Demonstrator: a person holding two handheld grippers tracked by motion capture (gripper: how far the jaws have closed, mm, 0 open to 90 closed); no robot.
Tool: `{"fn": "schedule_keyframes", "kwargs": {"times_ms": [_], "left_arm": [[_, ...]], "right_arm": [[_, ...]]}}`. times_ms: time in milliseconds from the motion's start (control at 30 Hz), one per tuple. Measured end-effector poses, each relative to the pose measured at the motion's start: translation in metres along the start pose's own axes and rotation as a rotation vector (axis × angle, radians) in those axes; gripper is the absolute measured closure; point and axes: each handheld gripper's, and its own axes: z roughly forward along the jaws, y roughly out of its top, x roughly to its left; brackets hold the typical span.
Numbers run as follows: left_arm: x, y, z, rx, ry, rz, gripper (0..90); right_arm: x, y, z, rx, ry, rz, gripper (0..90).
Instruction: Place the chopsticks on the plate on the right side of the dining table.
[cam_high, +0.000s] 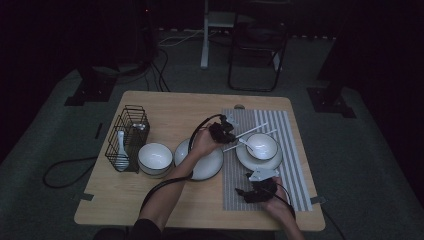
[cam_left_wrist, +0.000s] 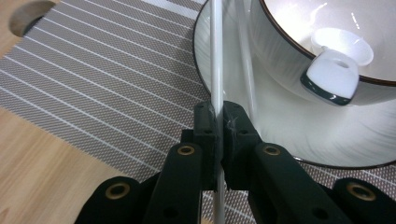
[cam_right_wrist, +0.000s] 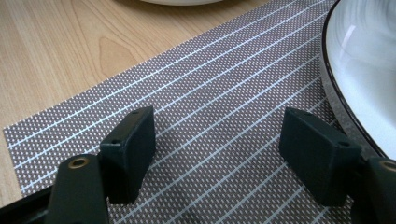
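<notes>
Spoon (cam_left_wrist: 334, 70) in bowl (cam_left_wrist: 299, 51), bowl on plate (cam_left_wrist: 280, 126), plate on placemat (cam_left_wrist: 93, 79).

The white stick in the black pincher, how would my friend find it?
Look at the striped grey placemat on the wooden table. On it a plate carries a bowl with a spoon. The white chopstick lies beside that bowl, the one pinched in the left gripper; its twin lies loose.

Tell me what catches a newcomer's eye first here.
The left gripper pinches a white chopstick over the striped mat, beside a bowl holding a spoon. Nearer the person, the right gripper hangs open above the mat. At the table's left stands a black wire rack.
</notes>
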Motion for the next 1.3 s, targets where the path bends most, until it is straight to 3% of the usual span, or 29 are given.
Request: {"fn": "schedule_keyframes", "kwargs": {"times_ms": [767,1067,1300], "left_arm": [[-0.01,0.009,0.014,0.055,0.052,0.056,85.7],[-0.014,0.009,0.014,0.035,0.085,0.085,85.3],[-0.017,0.01,0.013,0.021,0.078,0.101,85.3]], "right_arm": [[0.0,0.0,0.0,-0.004,-0.004,0.0,27.1],[0.0,0.0,0.0,-0.005,-0.006,0.001,27.1],[0.0,0.0,0.0,-0.006,-0.007,0.0,27.2]]}}
